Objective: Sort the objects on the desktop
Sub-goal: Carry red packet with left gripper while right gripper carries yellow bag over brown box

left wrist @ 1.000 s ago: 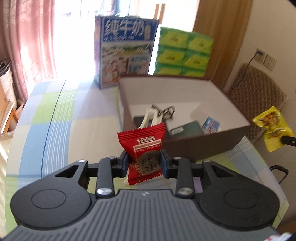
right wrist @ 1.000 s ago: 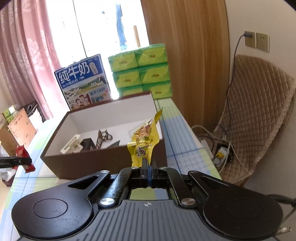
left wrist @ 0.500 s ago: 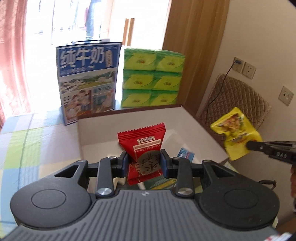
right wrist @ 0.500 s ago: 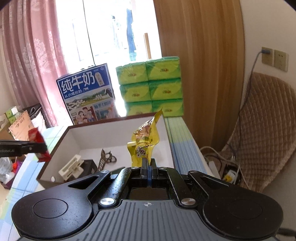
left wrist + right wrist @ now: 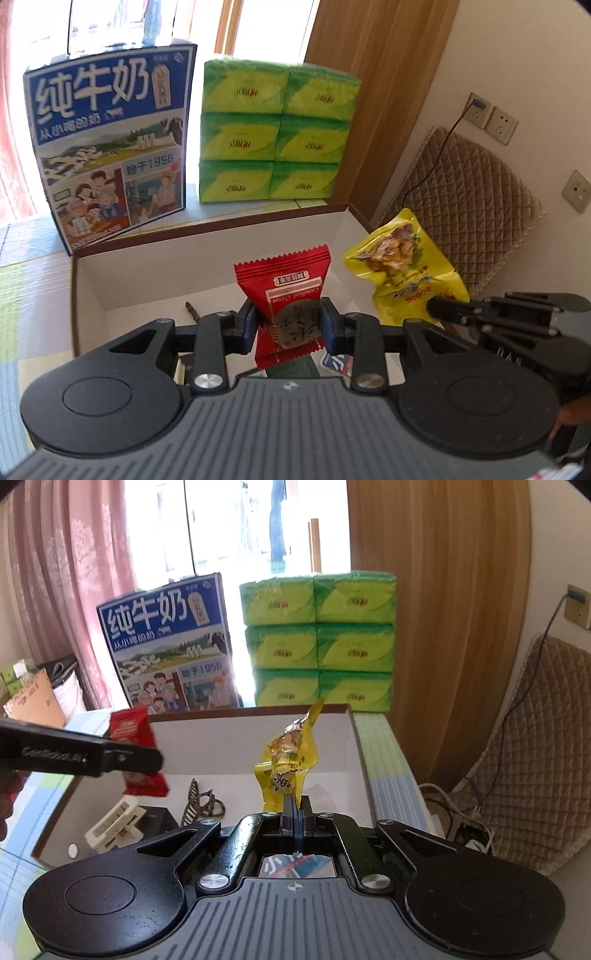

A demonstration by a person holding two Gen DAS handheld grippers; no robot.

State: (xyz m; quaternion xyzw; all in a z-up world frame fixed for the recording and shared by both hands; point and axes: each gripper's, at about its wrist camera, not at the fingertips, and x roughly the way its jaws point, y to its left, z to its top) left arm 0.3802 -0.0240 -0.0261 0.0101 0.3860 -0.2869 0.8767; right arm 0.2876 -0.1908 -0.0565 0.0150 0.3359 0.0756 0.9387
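Note:
My left gripper (image 5: 289, 322) is shut on a red snack packet (image 5: 288, 295), held upright over the open brown box (image 5: 88, 280) with its white inside. My right gripper (image 5: 296, 805) is shut on the lower edge of a yellow snack packet (image 5: 286, 764), which also hangs above the box (image 5: 354, 734). In the left wrist view the yellow packet (image 5: 402, 269) and the right gripper (image 5: 439, 308) show at the right, over the box's right side. In the right wrist view the red packet (image 5: 135, 751) and the left gripper (image 5: 147, 762) come in from the left.
In the box lie a cream clip (image 5: 114, 823), a dark binder clip (image 5: 201, 805), a black item (image 5: 157, 819) and a blue card (image 5: 336, 363). Behind it stand a blue milk carton (image 5: 110, 147) and stacked green tissue packs (image 5: 277, 133). A quilted chair (image 5: 535, 757) is to the right.
Both grippers have moved forward and closer together, so each packet now hangs over the inside of the box. The holds on both packets are unchanged.

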